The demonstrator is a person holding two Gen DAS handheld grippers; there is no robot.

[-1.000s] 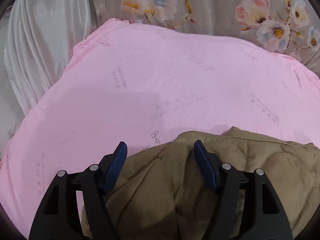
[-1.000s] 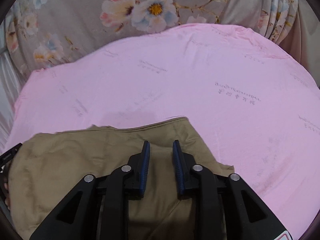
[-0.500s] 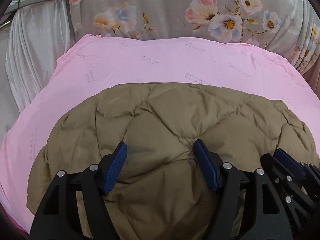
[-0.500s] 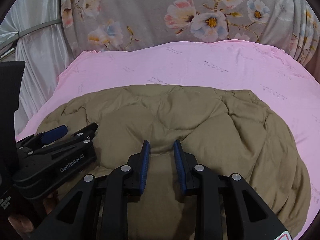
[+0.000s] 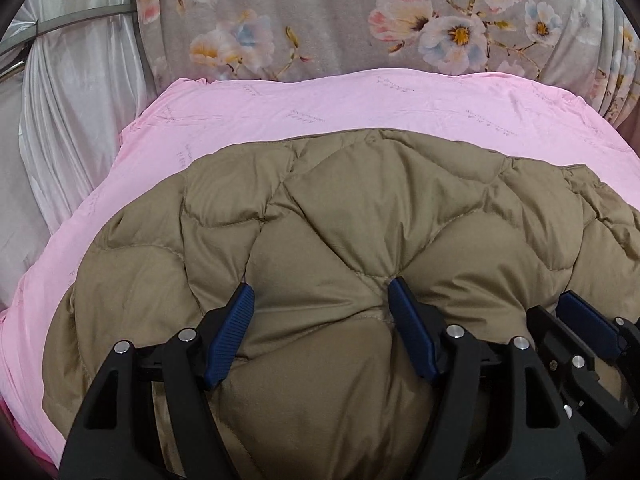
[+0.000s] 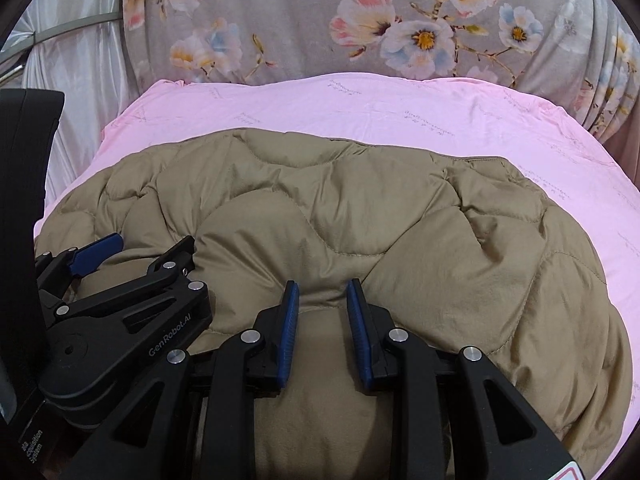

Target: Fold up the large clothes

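A puffy olive-brown quilted jacket point(image 5: 360, 240) lies spread over a pink sheet point(image 5: 360, 100) — it covers the near and middle part of the sheet, with bare pink showing beyond it and to both sides. Behind the sheet's far edge hangs a grey floral curtain point(image 5: 320, 12), and to the sheet's left falls a pale silky drape point(image 5: 72, 128).

Both tongs rest at the near edge of the jacket. The left tongs point(image 5: 320, 312) stand wide, yet a thick bulge of padding fills the gap and both blue pads point(image 5: 230, 332) press into it — clenched on the jacket. The right tongs point(image 6: 322, 312) sit narrower, with a ridge of the jacket's fabric pinched between their blue pads point(image 6: 289, 332); they too are grasping the jacket.

Seen from the right wrist, the left tongs lie just beside the right ones, lower on the jacket's left part.
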